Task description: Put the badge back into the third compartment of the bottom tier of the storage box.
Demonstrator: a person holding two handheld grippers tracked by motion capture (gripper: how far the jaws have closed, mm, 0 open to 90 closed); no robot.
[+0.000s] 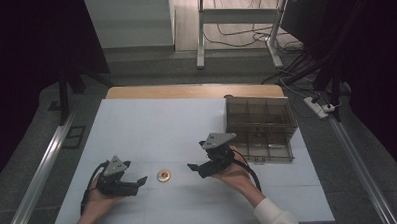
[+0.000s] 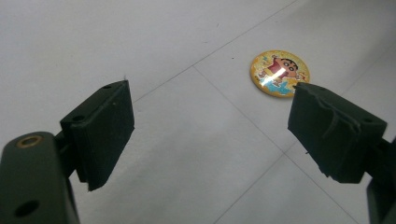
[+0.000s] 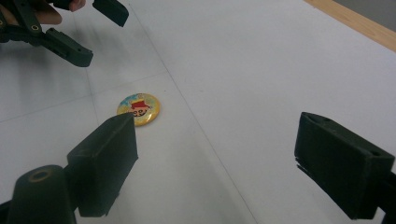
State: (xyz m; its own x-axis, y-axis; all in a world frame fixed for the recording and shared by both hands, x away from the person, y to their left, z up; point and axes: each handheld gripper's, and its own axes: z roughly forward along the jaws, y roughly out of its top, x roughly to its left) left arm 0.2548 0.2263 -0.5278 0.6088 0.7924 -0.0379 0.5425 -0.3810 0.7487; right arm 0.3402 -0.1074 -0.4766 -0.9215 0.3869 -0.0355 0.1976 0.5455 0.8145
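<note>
Two tools: left tool and right tool, both with jaws apart, holding nothing.
Badge: flat on worktop, between the tools.
Handling: probably light, stiff, slippery; pinch across rim.

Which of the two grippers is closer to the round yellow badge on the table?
The left gripper is closer: its jaw tips lie just beside the badge. The right gripper is farther away, on the badge's other side, nearer the brown box.
</note>
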